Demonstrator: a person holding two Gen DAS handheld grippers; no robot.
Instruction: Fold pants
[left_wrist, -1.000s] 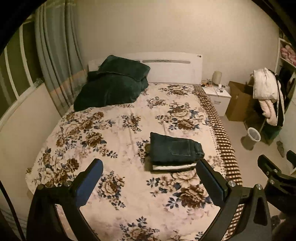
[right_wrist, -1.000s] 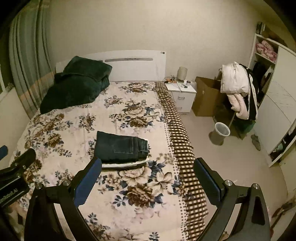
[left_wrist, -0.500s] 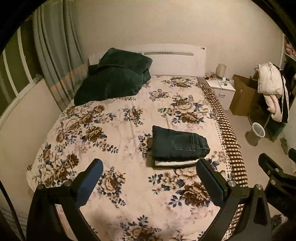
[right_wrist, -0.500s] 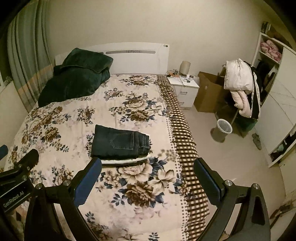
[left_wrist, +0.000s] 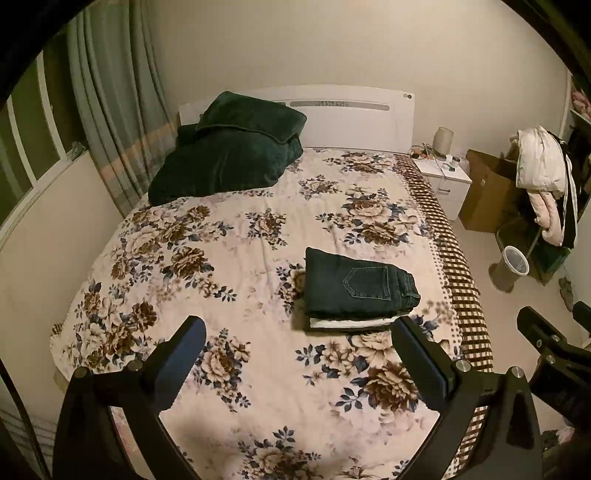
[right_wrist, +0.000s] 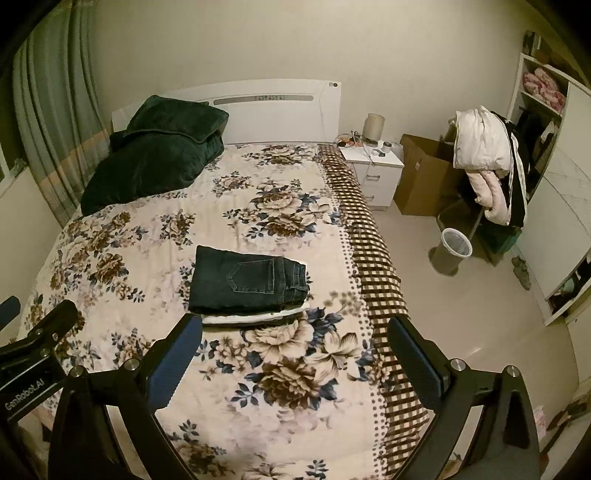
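Note:
Dark denim pants (left_wrist: 354, 291) lie folded in a neat rectangle on the floral bedspread (left_wrist: 229, 258), on top of a folded white garment (left_wrist: 347, 323). They also show in the right wrist view (right_wrist: 247, 282). My left gripper (left_wrist: 299, 354) is open and empty, held above the bed's near end, apart from the pants. My right gripper (right_wrist: 295, 350) is open and empty too, also back from the pile. Each gripper's body shows at the edge of the other's view.
Dark green pillows (left_wrist: 229, 158) lie at the headboard. A white nightstand (right_wrist: 373, 173), a cardboard box (right_wrist: 424, 181), a waste bin (right_wrist: 452, 251) and a chair piled with clothes (right_wrist: 487, 162) stand right of the bed. Curtains (left_wrist: 110, 110) hang at left.
Both grippers have tilted down slightly, so the bed and pants sit lower in view. The folded pants have not moved. Both grippers stay open.

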